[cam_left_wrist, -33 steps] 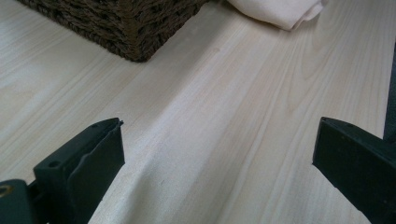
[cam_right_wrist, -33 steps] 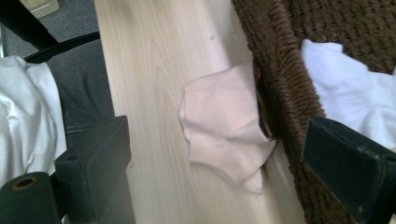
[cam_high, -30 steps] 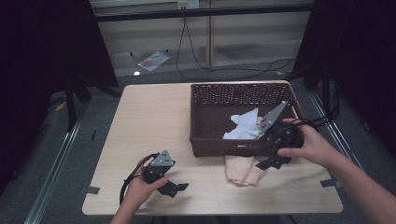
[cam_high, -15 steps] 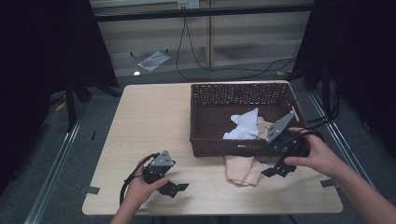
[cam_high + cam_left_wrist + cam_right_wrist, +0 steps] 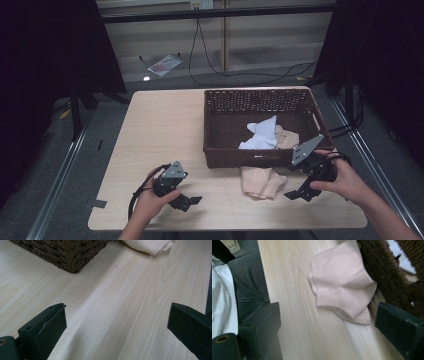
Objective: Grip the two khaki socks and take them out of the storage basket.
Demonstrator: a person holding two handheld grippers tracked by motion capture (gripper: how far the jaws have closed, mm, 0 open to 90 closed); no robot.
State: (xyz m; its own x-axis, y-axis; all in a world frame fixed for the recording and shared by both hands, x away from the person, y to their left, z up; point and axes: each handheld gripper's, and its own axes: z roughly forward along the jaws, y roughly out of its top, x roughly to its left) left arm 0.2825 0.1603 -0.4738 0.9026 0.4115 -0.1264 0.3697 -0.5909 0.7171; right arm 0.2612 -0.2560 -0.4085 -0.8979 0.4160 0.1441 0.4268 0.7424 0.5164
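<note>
A pale pink cloth lies folded on the wooden table just in front of the dark wicker basket. A white cloth and another pink piece lie inside the basket. My right gripper hangs open over the table to the right of the pink cloth, nothing between its jaws. My left gripper rests open near the front left of the table, apart from the cloth and the basket corner.
The table's front edge runs close under both hands. In the right gripper view the person's dark trousers and white top sit past that edge. Cables and a paper lie on the floor behind.
My right gripper has drawn back from the basket's front wall toward the table's front right, now open beside the pink cloth. The left gripper has stayed put.
</note>
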